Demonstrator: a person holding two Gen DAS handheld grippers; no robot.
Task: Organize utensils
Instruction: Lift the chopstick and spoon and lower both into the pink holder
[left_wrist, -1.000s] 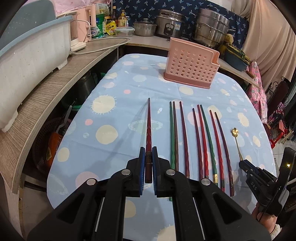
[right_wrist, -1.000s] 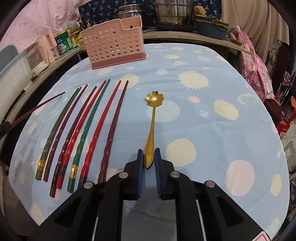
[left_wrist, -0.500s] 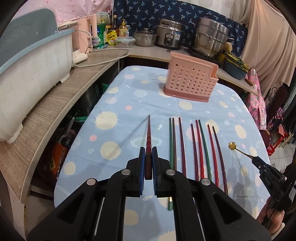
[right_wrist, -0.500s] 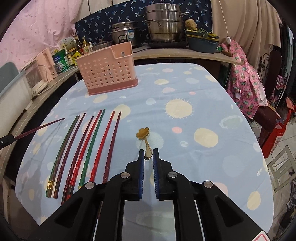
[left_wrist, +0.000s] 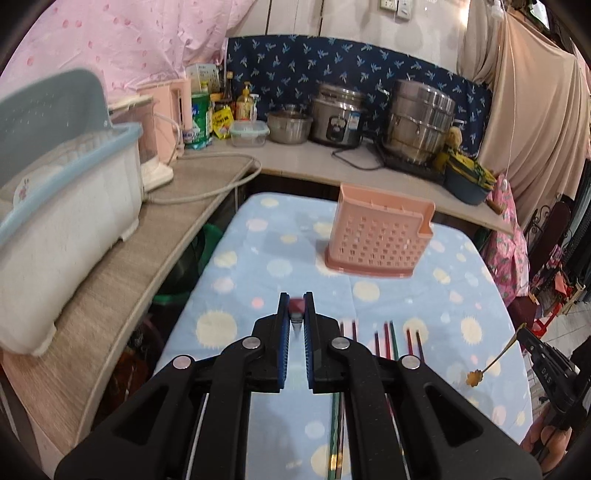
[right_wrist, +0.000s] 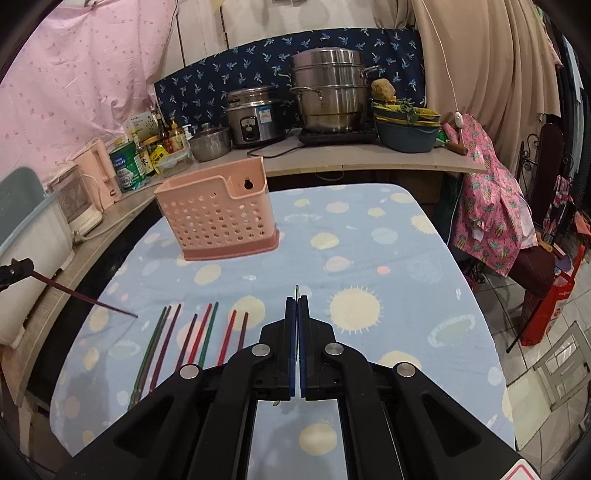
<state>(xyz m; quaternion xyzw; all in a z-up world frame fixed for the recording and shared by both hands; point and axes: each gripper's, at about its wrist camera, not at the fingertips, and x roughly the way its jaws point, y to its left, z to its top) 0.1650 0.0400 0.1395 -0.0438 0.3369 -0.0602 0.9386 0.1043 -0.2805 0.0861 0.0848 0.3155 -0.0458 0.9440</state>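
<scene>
Gripping a dark red chopstick (left_wrist: 296, 305) by one end, left gripper (left_wrist: 296, 317) is clamped on it with the stick seen end-on between the blue pads; from the right wrist view the same chopstick (right_wrist: 85, 300) slants out of the left gripper (right_wrist: 14, 271) with its tip held above the tablecloth. Right gripper (right_wrist: 296, 314) is closed tight on the gold spoon (right_wrist: 296, 290), only a thin sliver of it poking out past the fingertips there; in the left wrist view the spoon (left_wrist: 495, 363) hangs off the right gripper (left_wrist: 526, 336) with its flower-shaped bowl at the low end, clear of the bench (left_wrist: 280, 266). Pink perforated utensil holder (left_wrist: 376, 236) stands upright well ahead of both grippers, slightly right of the left one, slightly left of the right one (right_wrist: 218, 210). Remaining chopsticks (right_wrist: 192, 339), seven by count, red, green and dark ones, lie in a row on the blue polka-dot cloth below and left of the right gripper, partly hidden under the left gripper's right finger in its own view (left_wrist: 384, 336). Counter behind holds a rice cooker (right_wrist: 255, 118) and a stacked steel steamer pot (right_wrist: 328, 96). White dish tub (left_wrist: 62, 206) sits far left of the left gripper.
</scene>
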